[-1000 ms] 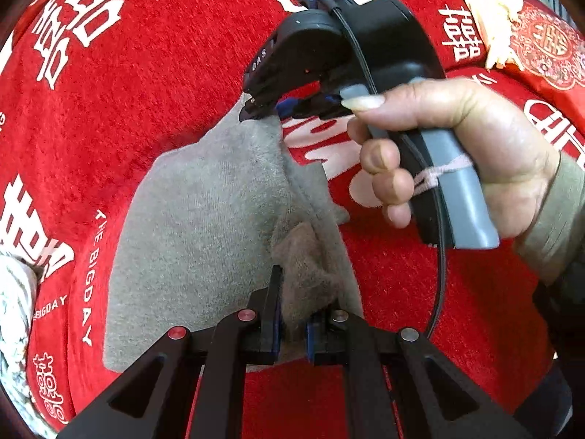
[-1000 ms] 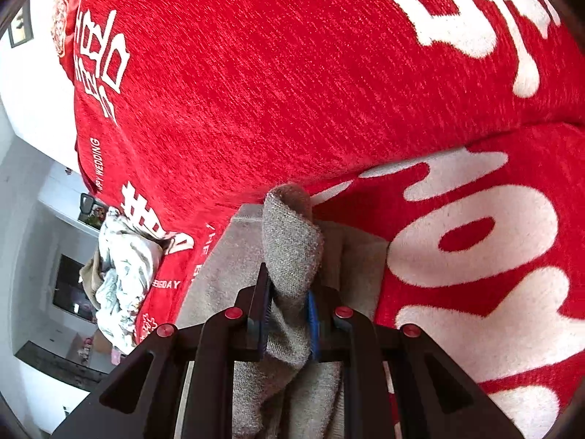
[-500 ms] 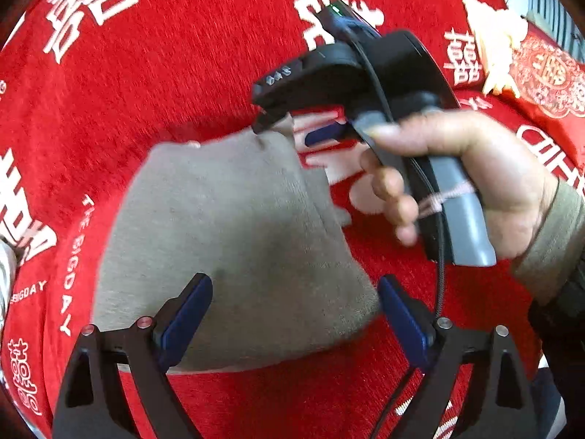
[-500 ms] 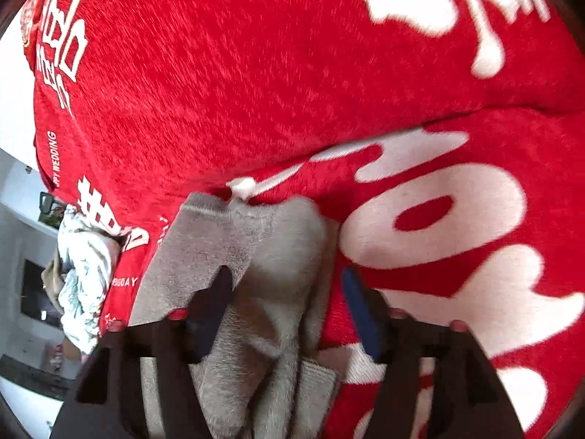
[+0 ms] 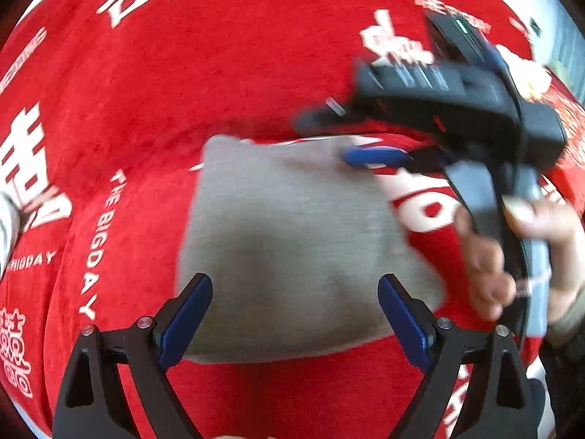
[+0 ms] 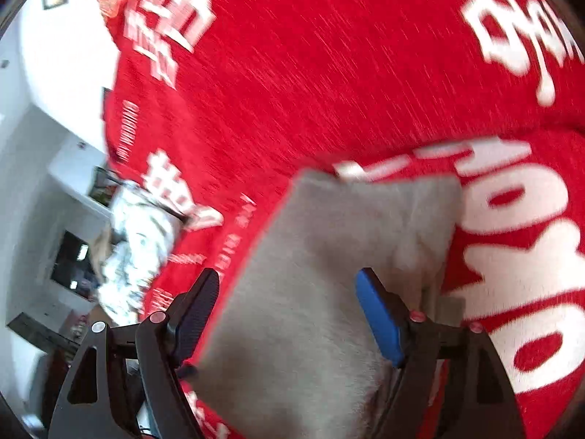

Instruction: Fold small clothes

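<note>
Both tools, left tool (image 5: 294,320) and right tool (image 6: 289,314), have just sprung apart, empty; grey garment (image 5: 292,241) lies soft, limp — I'd pinch a corner.

Grey garment (image 6: 329,274) lies flat on red cover (image 6: 329,73) — released.

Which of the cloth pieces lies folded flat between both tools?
The grey garment, lying flat as a plain rectangle on the red blanket. The other, a white patterned cloth, sits crumpled at the blanket's edge.
</note>
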Motion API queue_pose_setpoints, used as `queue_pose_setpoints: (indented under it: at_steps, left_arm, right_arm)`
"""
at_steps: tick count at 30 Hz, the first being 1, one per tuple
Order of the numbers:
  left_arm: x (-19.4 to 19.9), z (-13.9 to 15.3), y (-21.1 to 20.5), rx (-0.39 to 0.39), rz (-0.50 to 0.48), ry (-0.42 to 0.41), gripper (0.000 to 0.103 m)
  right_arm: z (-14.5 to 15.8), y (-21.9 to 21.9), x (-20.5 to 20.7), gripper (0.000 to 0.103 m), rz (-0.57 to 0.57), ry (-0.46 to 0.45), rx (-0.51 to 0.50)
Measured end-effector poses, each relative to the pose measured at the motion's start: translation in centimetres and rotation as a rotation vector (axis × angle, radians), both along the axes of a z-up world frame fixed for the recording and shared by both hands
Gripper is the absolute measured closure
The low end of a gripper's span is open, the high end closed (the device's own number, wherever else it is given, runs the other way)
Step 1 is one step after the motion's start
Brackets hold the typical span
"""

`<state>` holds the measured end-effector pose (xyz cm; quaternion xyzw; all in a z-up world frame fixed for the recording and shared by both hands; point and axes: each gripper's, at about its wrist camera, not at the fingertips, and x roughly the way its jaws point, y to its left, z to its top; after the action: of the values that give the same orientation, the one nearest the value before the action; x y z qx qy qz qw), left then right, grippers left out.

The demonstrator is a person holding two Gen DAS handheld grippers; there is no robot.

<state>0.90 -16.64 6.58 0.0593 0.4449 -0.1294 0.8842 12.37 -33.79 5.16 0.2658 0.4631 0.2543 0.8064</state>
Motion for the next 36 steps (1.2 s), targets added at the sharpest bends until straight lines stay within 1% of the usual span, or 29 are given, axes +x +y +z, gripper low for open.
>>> queue_pose_setpoints:
  at_steps: [2,3,4,5,6,7,8,9,11,14,17,19,20,21,22,23,24,25,26,28,29,30,31,32,34,35,36]
  left_arm:
    - [0.8,-0.6,1.4,-0.003,0.038,0.016,0.010]
    - [1.1,-1.0,2.0,-0.007,0.052,0.026,0.010]
    - [1.6,-1.4,2.6,-0.012,0.066,0.040,0.010]
    - [2.2,-2.2,3.4,-0.020,0.086,0.070,0.010]
    - [2.6,-2.8,3.8,-0.026,0.094,0.094,0.010]
    - [3.2,-3.9,4.4,-0.037,0.100,0.143,0.010]
    - [3.5,-4.6,4.9,-0.053,0.109,0.169,0.010]
    - [3.6,-4.9,5.3,-0.075,0.113,0.181,0.010]
    - [3.2,-4.8,6.2,-0.143,0.121,0.196,0.010]
    - [2.9,-4.4,6.7,-0.166,0.114,0.177,0.010]
    - [2.6,-3.3,7.9,-0.203,0.112,0.128,0.010]
    - [2.9,-3.1,9.1,-0.228,0.138,0.121,0.010]
    - [3.3,-3.4,9.6,-0.229,0.164,0.135,0.010]
    - [3.7,-4.0,10.0,-0.226,0.177,0.163,0.010]
    - [3.9,-4.7,10.1,-0.225,0.176,0.185,0.010]
    - [4.0,-5.2,10.2,-0.221,0.173,0.195,0.010]
    - [4.0,-5.6,10.3,-0.219,0.160,0.201,0.010]
    - [3.8,-5.9,10.5,-0.220,0.146,0.204,0.010]
    - [3.6,-5.9,10.6,-0.227,0.138,0.203,0.010]
    - [3.3,-5.2,11.4,-0.251,0.110,0.197,0.010]
    - [3.3,-4.6,12.0,-0.260,0.103,0.190,0.010]
    - [3.5,-4.2,12.3,-0.262,0.105,0.186,0.010]
    - [4.1,-3.5,13.0,-0.264,0.116,0.178,0.010]
    - [4.8,-3.3,13.3,-0.269,0.124,0.181,0.010]
    - [6.8,-3.0,13.7,-0.316,0.122,0.227,0.010]
    - [8.1,-3.1,13.7,-0.362,0.100,0.270,0.010]
    - [9.0,-3.3,13.5,-0.393,0.085,0.302,0.010]
  right_arm:
    - [-1.6,-0.3,0.2,0.023,-0.041,0.037,-0.042]
    - [-2.6,-1.0,0.3,0.024,-0.082,0.050,-0.066]
    - [-3.0,-1.6,0.2,0.024,-0.097,0.054,-0.064]
    - [-3.6,-2.4,0.1,0.024,-0.129,0.060,-0.060]
    - [-3.8,-2.8,0.0,0.023,-0.156,0.070,-0.080]
    - [-4.1,-2.9,0.0,0.022,-0.179,0.091,-0.121]
    - [-4.5,-3.0,0.0,0.022,-0.185,0.122,-0.164]
    - [-4.8,-3.3,-0.4,0.022,-0.182,0.132,-0.157]
    - [-3.9,-3.7,-1.6,0.022,-0.210,0.103,-0.145]
    - [-0.6,-3.0,-4.7,0.022,-0.213,-0.017,-0.108]
    - [1.5,-1.5,-7.9,0.022,-0.149,-0.111,-0.057]
    - [1.7,0.1,-9.4,0.022,-0.088,-0.130,-0.041]
    - [1.5,0.7,-9.7,0.022,-0.070,-0.127,-0.038]
    - [0.7,1.6,-10.1,0.022,-0.045,-0.109,-0.039]
    - [0.0,1.9,-10.2,0.022,-0.040,-0.095,-0.047]
    - [-1.4,2.1,-10.3,0.022,-0.048,-0.060,-0.080]
    - [-2.4,2.1,-10.4,0.025,-0.057,-0.036,-0.100]
    - [-3.0,1.8,-10.7,0.026,-0.061,-0.043,-0.099]
    - [-2.8,1.6,-11.1,0.026,-0.064,-0.062,-0.099]
    - [-1.8,0.9,-12.1,0.026,-0.071,-0.059,-0.112]
    - [-1.1,0.4,-12.6,0.023,-0.085,-0.068,-0.131]
    - [-0.6,0.0,-12.9,0.021,-0.102,-0.077,-0.155]
    - [0.2,-1.1,-13.1,0.021,-0.141,-0.095,-0.194]
    - [0.6,-2.3,-13.0,0.021,-0.170,-0.097,-0.205]
    - [1.0,-4.9,-12.3,0.021,-0.235,-0.069,-0.192]
    - [1.0,-5.7,-11.9,0.021,-0.256,-0.053,-0.174]
    - [0.7,-6.7,-11.2,0.021,-0.275,-0.026,-0.128]
